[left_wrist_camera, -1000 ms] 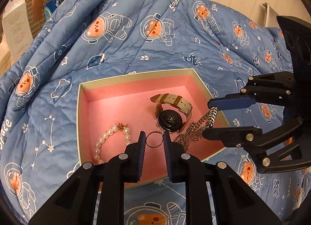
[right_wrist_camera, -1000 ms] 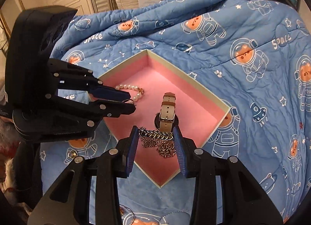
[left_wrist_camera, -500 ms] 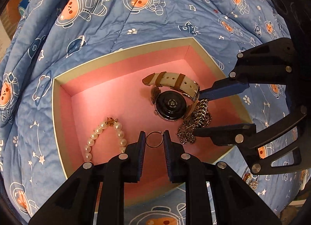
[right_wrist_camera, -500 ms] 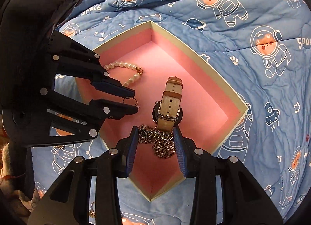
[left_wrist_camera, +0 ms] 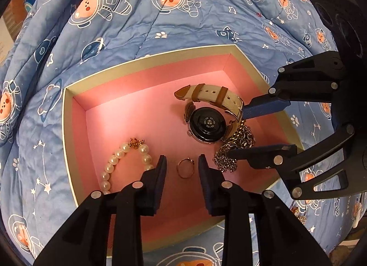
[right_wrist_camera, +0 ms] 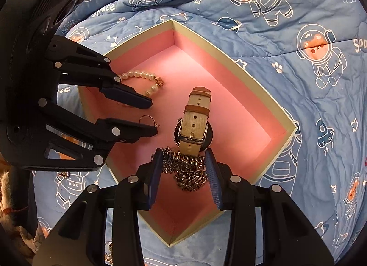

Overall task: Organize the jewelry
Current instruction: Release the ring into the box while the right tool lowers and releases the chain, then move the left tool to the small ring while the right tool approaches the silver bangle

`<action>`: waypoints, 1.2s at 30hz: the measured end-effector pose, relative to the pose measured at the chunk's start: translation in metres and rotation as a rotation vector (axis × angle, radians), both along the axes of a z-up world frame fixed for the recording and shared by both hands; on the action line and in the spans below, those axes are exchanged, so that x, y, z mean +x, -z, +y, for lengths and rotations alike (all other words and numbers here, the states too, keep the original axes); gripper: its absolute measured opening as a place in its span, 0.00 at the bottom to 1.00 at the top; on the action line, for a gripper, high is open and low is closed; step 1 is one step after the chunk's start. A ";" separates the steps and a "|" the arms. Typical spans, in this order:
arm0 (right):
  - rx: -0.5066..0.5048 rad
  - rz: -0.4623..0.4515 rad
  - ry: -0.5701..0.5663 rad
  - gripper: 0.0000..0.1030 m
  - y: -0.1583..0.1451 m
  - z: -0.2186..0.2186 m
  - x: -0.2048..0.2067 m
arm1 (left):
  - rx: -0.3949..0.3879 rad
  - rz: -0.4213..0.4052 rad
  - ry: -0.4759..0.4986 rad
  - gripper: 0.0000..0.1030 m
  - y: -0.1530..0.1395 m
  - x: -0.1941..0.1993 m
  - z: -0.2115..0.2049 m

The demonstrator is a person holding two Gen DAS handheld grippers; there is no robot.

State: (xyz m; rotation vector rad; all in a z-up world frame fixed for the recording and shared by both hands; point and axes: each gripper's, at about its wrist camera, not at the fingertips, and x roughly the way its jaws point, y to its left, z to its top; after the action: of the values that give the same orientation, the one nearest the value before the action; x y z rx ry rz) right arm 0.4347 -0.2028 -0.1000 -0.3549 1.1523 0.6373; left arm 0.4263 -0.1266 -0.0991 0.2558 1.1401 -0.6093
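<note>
You are opening your left tongs (left_wrist_camera: 180, 167) around the ring (left_wrist_camera: 184, 168), now lying free between their tips low in the pink box (left_wrist_camera: 146, 64), while your right tongs (right_wrist_camera: 183, 165) are clamping the silver chain (right_wrist_camera: 188, 169), heaped just below the watch (right_wrist_camera: 193, 126).

One open box (left_wrist_camera: 68, 133) with a pink lining lies on the bed's blue quilt (left_wrist_camera: 137, 36). In it are four pieces of jewelry: one pearl bracelet (left_wrist_camera: 123, 160), one ring (left_wrist_camera: 184, 167), one strap watch (left_wrist_camera: 207, 114) and one heap of silver chain (left_wrist_camera: 238, 149). Two hand-held grippers reach in, left (left_wrist_camera: 181, 167) and right (right_wrist_camera: 183, 169).
</note>
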 end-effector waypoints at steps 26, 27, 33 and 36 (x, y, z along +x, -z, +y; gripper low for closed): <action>0.199 -0.206 0.202 0.77 -0.045 -0.047 -0.079 | -0.252 -0.218 -0.213 0.89 -0.055 -0.091 0.065; 0.205 -0.208 0.214 0.77 -0.044 -0.049 -0.084 | -0.250 -0.222 -0.228 0.89 -0.052 -0.098 0.068; 0.230 -0.221 0.263 0.77 -0.037 -0.060 -0.122 | -0.252 -0.243 -0.304 0.89 -0.036 -0.139 0.087; 0.226 -0.216 0.278 0.77 -0.027 -0.061 -0.141 | -0.253 -0.238 -0.337 0.89 -0.027 -0.155 0.092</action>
State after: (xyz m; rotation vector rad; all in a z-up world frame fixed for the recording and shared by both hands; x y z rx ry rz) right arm 0.2935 -0.2642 -0.0735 -0.0650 0.8916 0.4655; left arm 0.2713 -0.0343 -0.0723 -0.0803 0.8408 -0.4054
